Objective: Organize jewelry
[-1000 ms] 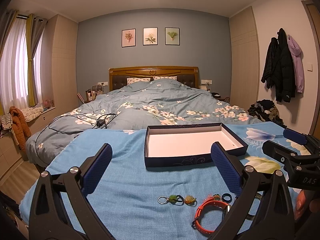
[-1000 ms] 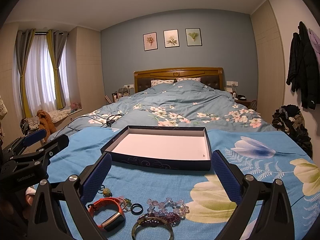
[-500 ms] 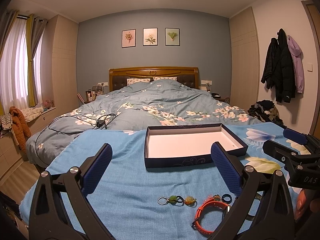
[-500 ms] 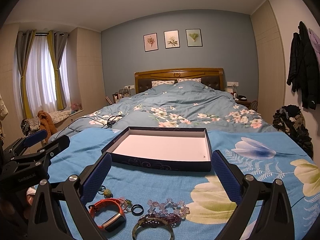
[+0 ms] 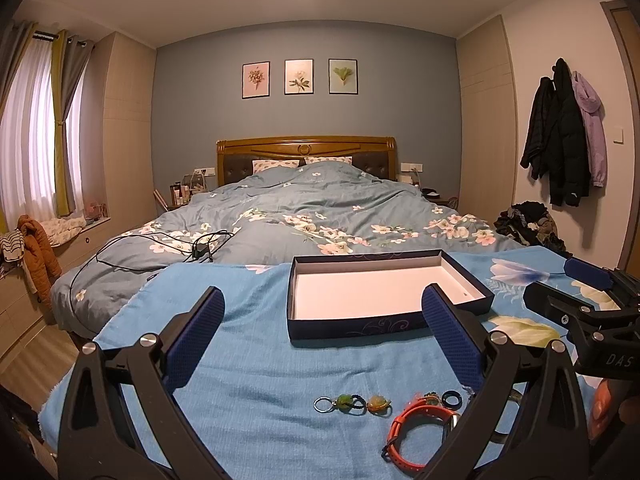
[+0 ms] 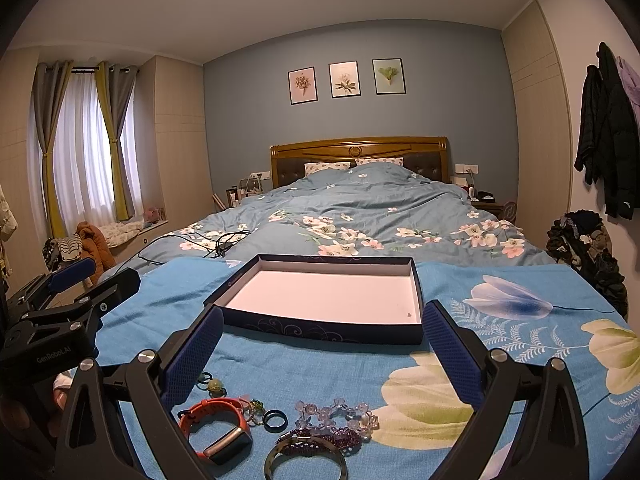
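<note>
**Jewelry waited near the empty box**

The jewelry lay in a loose row on the blue cloth (image 6: 320,364), just near of the open box (image 6: 416,304), whose white floor was bare — nothing appeared sorted yet. The orange watch band (image 6: 216,426) sat leftmost in the right wrist view, beside a dark ring (image 6: 275,419), a clear bead bracelet (image 6: 336,414) and a metal bangle (image 6: 305,458); a green-stone keyring charm (image 5: 352,402) lay farther left. All looked light. The band seemed springy and easy to pinch across its strap; the ring was small, hard and likely slippery, best taken across its rim; the beads would probably sag, so a grip at mid-strand suited them. The bangle was stiff — edge-on. The left tool (image 5: 320,336) and right tool (image 6: 320,344) both stood spread wide, holding nothing, above the row.
</note>
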Demonstrator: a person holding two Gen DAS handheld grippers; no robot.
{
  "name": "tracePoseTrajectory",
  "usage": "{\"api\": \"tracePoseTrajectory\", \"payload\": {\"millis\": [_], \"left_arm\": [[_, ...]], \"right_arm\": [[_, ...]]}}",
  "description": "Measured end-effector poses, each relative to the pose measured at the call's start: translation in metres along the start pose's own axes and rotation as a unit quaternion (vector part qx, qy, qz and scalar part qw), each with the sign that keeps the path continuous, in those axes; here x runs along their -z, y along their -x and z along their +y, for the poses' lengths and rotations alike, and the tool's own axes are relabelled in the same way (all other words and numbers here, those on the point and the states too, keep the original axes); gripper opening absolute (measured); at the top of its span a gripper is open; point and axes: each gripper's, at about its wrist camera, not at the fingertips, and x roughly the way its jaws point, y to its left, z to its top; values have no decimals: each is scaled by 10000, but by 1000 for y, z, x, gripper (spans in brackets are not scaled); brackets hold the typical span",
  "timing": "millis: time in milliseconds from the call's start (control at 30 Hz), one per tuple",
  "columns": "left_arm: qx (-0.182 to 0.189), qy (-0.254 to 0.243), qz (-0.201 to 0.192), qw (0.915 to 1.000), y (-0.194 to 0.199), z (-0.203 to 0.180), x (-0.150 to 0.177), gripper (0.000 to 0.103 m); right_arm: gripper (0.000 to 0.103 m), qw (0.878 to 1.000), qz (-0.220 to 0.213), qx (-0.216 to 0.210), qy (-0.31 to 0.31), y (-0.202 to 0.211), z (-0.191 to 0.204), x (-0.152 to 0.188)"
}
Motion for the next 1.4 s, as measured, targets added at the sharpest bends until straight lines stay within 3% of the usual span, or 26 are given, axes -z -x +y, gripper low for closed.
{"api": "tracePoseTrajectory", "payload": {"millis": [1400], "left_arm": [[54, -21, 12, 10000, 7, -4, -1, 97]], "right_arm": [[96, 10000, 27, -55, -18, -6, 4, 2]]}}
